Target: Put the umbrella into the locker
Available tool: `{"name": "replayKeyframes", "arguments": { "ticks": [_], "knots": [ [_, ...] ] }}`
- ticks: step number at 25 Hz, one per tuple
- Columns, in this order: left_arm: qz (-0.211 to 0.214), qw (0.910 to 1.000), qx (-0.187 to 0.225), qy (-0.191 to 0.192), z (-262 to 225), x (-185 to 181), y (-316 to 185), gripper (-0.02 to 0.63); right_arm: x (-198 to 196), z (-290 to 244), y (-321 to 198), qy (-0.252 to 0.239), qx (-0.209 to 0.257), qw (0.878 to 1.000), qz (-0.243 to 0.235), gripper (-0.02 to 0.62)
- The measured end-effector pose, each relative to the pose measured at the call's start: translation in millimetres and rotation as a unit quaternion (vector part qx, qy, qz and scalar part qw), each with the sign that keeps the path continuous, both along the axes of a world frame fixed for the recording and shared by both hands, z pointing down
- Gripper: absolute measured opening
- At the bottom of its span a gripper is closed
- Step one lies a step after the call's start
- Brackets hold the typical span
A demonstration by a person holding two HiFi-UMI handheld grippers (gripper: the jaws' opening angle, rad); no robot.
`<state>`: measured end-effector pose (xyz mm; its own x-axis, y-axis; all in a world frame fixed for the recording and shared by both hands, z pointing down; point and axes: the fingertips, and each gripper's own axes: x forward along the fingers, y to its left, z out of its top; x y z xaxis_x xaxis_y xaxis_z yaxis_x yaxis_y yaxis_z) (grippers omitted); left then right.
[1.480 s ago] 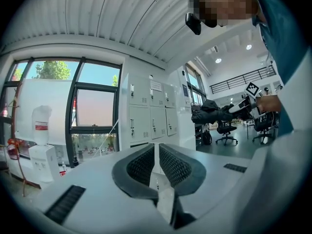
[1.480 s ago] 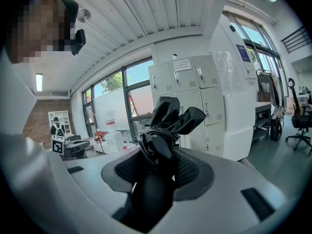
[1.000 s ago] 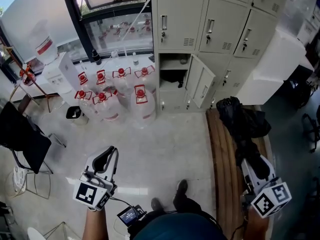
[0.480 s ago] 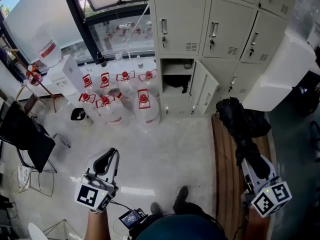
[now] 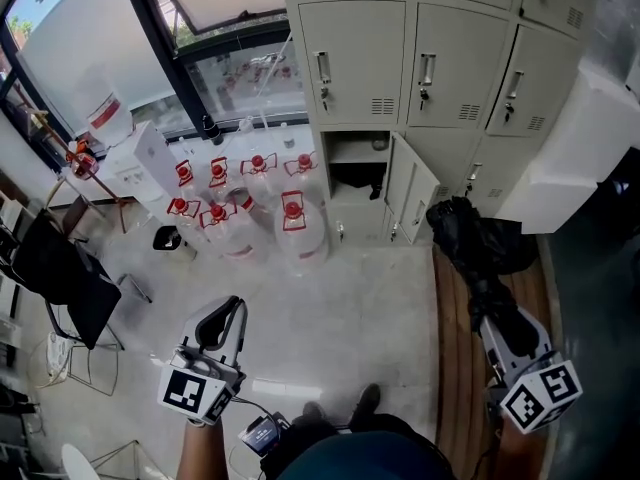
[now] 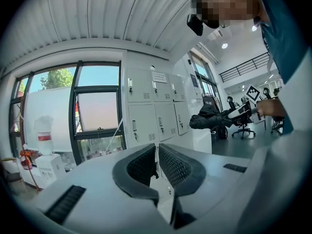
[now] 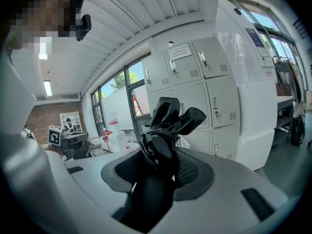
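A black folded umbrella (image 5: 478, 250) sticks out forward from my right gripper (image 5: 503, 320), which is shut on its lower part. In the right gripper view the umbrella (image 7: 163, 130) fills the gap between the pads and its loose fabric flares above them. My left gripper (image 5: 222, 320) is held low at the left, shut with nothing in it; its pads (image 6: 171, 165) nearly meet. The grey locker bank (image 5: 420, 58) stands ahead. One low locker (image 5: 355, 173) is open, its door (image 5: 412, 196) swung out to the right, with something dark inside.
Several water jugs with red caps (image 5: 255, 213) stand on the floor left of the open locker. A water dispenser (image 5: 135, 163) and a black chair (image 5: 60, 278) are at the left. A wooden strip (image 5: 458, 368) runs under the right gripper. A white block (image 5: 585, 133) stands at the right.
The whole view has shifted toward the lockers, which now sit lower and closer in the head view. Both grippers have travelled along, the umbrella still in the right one.
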<state>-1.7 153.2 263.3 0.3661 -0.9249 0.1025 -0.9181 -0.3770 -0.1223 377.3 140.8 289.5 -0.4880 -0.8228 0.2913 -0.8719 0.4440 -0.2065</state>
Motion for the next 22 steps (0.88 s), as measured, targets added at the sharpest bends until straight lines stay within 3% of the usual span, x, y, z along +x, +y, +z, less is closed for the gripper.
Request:
{"name": "replayKeyframes", "arguments": {
  "ticks": [8,14,22],
  "knots": [
    [-0.013,0.9999,0.008,-0.001,-2,4,-38,0.035,1,5,-23,0.026,0.004,1.0,0.008,0.192],
    [0.013,0.9997,0.021,-0.002,3,5,-73,0.032,-21,8,-50,0.039,0.014,0.999,0.014,0.192],
    [0.04,0.9988,0.023,0.018,0,-20,-118,0.032,-65,8,-91,0.051,0.016,0.998,0.025,0.19]
  ]
}}
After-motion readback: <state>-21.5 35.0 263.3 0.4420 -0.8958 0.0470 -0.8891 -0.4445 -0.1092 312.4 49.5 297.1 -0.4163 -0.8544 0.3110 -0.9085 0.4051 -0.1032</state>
